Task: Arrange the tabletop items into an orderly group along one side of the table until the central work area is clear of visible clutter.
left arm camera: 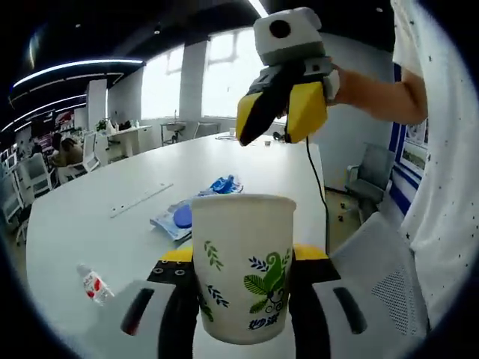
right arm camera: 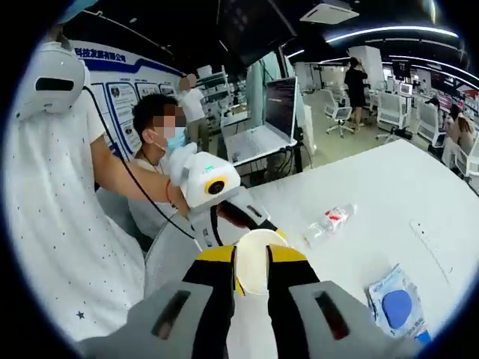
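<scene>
Paper cup (left arm camera: 243, 265), one, white with green and blue leaf print, upright and clamped between the jaws of the left gripper (left arm camera: 243, 299); its base is cut off by the lower edge of the left gripper view. In the right gripper view the same cup (right arm camera: 253, 268) appears from above as a pale open rim, partly screened by the right gripper (right arm camera: 251, 288), whose black and yellow jaws stand narrow with a slim gap and nothing between them.

Plastic bottle (left arm camera: 93, 284), one, small and clear with a red label, lying on its side on the white table (left arm camera: 112, 224); seen also in the right gripper view (right arm camera: 328, 221), contents hard to make out.

Blue and white packet (left arm camera: 179, 217), one, flat on the table, with a round blue patch; print illegible. Right gripper view shows it (right arm camera: 395, 305) near the table's edge. Just beyond it in the left gripper view lies a crumpled blue item (left arm camera: 224, 184) (too small to identify).

Right gripper in the left gripper view (left arm camera: 281, 120): raised above the table, yellow-tipped, cable trailing down.

Persons: one in a white dotted shirt (right arm camera: 52, 224) holding the grippers, arm cut off by the frame; one seated behind with a blue mask (right arm camera: 174, 140); others distant, indistinct.
</scene>
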A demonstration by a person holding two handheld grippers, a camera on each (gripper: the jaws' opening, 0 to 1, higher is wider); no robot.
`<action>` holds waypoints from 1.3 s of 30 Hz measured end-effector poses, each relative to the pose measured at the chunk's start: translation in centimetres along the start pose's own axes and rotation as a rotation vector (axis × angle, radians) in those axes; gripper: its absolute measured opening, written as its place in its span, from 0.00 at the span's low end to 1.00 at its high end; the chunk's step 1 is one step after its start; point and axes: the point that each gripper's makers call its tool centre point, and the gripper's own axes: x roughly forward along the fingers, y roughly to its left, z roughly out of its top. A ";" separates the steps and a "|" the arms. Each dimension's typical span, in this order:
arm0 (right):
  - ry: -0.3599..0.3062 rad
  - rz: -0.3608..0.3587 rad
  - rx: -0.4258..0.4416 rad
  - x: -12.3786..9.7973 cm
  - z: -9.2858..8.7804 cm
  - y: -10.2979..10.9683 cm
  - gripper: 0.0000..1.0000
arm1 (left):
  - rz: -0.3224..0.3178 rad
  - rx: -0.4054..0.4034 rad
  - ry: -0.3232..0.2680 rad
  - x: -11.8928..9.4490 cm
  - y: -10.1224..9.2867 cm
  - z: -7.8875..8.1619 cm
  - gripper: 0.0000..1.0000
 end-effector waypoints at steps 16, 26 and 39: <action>-0.040 -0.039 0.335 -1.6 -0.7 -3.7 0.15 | 0.019 -0.010 -0.088 -0.7 0.3 2.8 0.46; -0.003 0.034 0.490 -0.6 -2.2 -2.8 0.15 | 0.013 0.004 -0.098 -0.6 0.0 3.3 0.46; -0.001 0.095 0.640 0.8 -2.8 -1.6 0.08 | 0.008 0.014 -0.105 -0.7 -0.1 3.5 0.46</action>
